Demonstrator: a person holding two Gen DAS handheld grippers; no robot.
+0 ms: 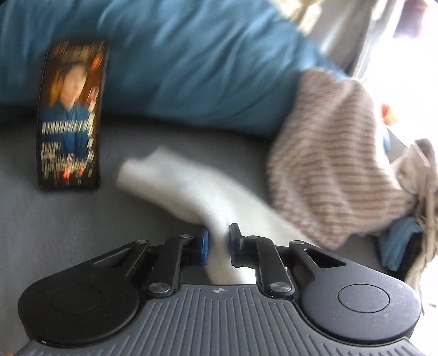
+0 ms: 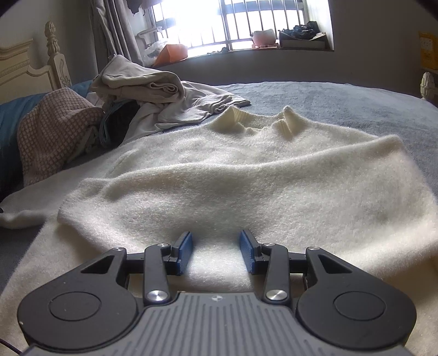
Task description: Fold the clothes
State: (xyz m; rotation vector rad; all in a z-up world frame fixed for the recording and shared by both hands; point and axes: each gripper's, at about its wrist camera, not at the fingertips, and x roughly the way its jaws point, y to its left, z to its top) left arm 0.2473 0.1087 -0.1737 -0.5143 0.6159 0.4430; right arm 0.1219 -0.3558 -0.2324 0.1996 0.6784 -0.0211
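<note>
- Pinching the white sleeve (image 1: 175, 186) between the blue pads of my left gripper (image 1: 218, 243); jaws nearly together, clamped on the knit, which runs up and away from the pads toward its cuff. This view is blurred, so fine detail of the grip is unclear.
- Landmark for all places: the cream sweater (image 2: 235, 175), spread on the grey-blue bed cover (image 2: 356, 101).
- Right gripper (image 2: 215, 252) sits over the near hem of the sweater, jaws partly apart, pads on either side of a strip of knit; I cannot see them pressing it, so I read it as not gripping.
- Sweater orientation: collar (image 2: 262, 120) at the far end, hem near me. Long axis runs from hem to collar, pointing toward the barred window (image 2: 230, 24).
- Progress, my judgement: early. Body lies flat and roughly smoothed, with one edge on the right seemingly turned over; the left sleeve lies out to the side of the body. Left to do: bring this sleeve across the body, then fold the body hem to collar.
- Beyond the sweater's left shoulder: an unfolded heap of beige clothes (image 2: 142, 85), plus a checked item (image 2: 54, 128). Those remain untouched.
- Left of the sleeve cuff stands a dark printed box (image 1: 69, 115) against a blue quilt (image 1: 191, 60).
</note>
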